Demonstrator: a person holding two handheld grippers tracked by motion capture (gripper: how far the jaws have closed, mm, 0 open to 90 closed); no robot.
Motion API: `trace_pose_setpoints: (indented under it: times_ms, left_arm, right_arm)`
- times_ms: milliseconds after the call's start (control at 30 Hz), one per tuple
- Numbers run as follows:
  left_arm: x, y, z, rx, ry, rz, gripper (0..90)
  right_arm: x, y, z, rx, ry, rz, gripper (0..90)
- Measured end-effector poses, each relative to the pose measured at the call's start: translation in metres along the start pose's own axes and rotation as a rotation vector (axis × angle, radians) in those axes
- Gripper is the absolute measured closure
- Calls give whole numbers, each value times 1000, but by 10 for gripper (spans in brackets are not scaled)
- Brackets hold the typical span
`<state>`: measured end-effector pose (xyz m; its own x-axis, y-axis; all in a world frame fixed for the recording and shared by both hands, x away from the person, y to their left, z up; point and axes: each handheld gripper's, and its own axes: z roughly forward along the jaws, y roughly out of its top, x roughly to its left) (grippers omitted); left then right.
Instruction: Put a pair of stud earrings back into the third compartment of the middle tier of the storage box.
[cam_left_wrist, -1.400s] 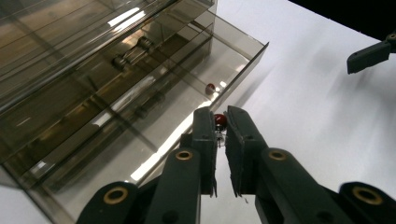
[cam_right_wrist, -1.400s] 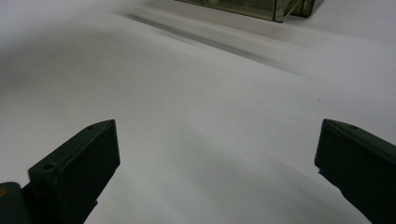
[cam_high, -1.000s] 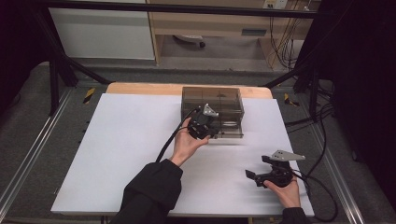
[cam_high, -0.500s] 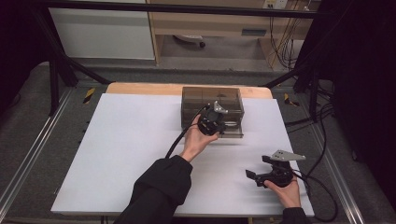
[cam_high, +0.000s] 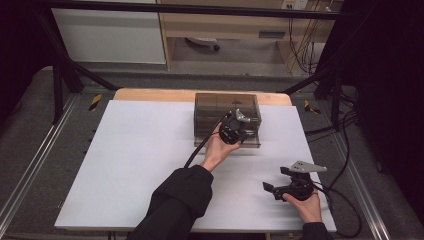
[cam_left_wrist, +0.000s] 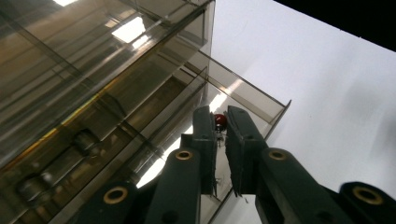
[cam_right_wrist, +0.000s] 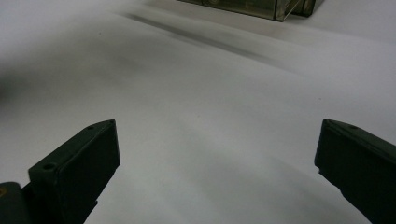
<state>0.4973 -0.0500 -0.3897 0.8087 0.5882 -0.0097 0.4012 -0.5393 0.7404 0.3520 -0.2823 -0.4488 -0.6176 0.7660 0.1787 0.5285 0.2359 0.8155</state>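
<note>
Left gripper (cam_left_wrist: 219, 140), jaws pressed nearly together on a small red object (cam_left_wrist: 220, 121), sits over the open drawer (cam_left_wrist: 243, 93) of the smoked-plastic drawer box (cam_high: 227, 107) at upper centre of the high view. Risk: the object slipping out short of the drawer, or the jaws catching its thin wall. Right gripper (cam_high: 281, 186), jaws spread and empty, rests lower right on the white table (cam_high: 125, 165), well clear; nothing else obstructs.

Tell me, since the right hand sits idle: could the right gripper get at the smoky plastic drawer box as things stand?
Probably yes. The right gripper, jaws open, faces bare white table up to the drawer box; the left gripper already occupies its front.
</note>
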Motion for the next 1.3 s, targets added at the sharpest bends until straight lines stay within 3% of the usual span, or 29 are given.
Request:
trace_pose_setpoints:
  times_ms: [400,567,933,1300]
  left_arm:
    - [2,-5,11,20,-2,-12,805]
    - [0,-4,8,19,-15,-15,721]
    - [-4,-7,-24,-23,-17,0,548]
    - [4,-35,-62,-48,-1,-23,346]
  right_arm:
    - [0,0,-1,-1,-1,0,6]
    - [-1,0,-2,-5,0,4,6]
    - [-1,0,-1,-4,1,10,6]
    - [-1,0,-2,-3,-1,9,6]
